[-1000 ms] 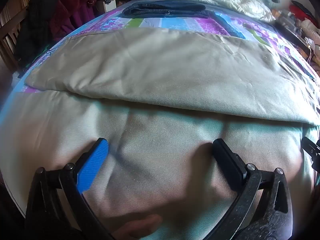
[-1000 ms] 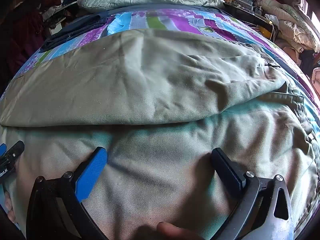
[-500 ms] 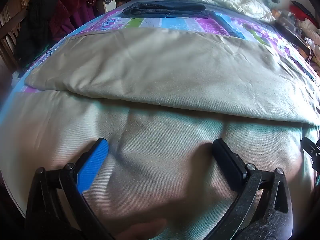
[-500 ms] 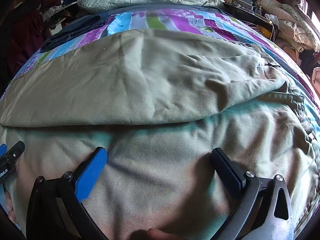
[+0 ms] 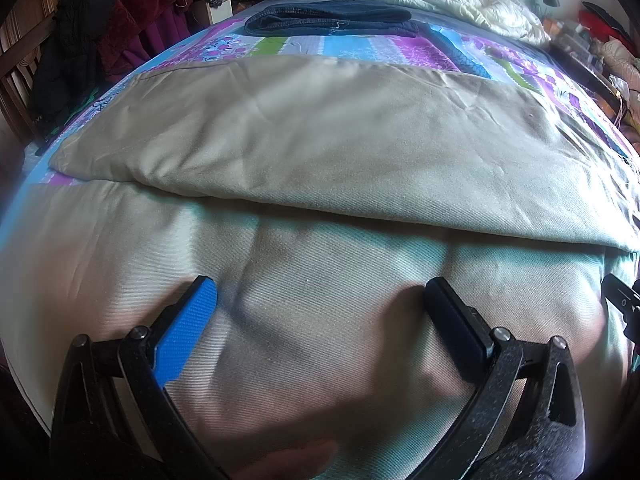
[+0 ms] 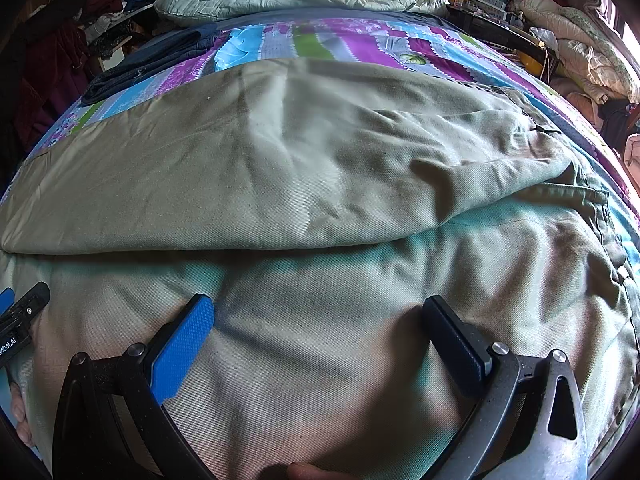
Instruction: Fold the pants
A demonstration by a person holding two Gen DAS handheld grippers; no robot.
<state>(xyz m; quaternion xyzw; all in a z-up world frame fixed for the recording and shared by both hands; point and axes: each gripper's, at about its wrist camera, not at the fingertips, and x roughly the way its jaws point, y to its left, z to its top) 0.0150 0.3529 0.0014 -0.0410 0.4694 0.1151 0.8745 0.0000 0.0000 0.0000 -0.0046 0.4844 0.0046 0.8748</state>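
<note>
One pair of khaki pants (image 5: 320, 152), one folded dark jeans (image 5: 332, 20), two tools (image 5: 316, 292) (image 6: 316, 308).

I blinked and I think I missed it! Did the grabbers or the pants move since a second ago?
Almost nothing moved. The left gripper and the right gripper stay open over the near leg of the khaki pants, and nothing was grabbed or let go. The pants lie on the striped bedspread with the same creases.

Daylight enters from the right, glaring on the far bed edge; both tongs cast soft shadows on the pants (image 5: 320, 152) beneath them. Fisheye bulges the scene, corners go black, nearest cloth blurs
</note>
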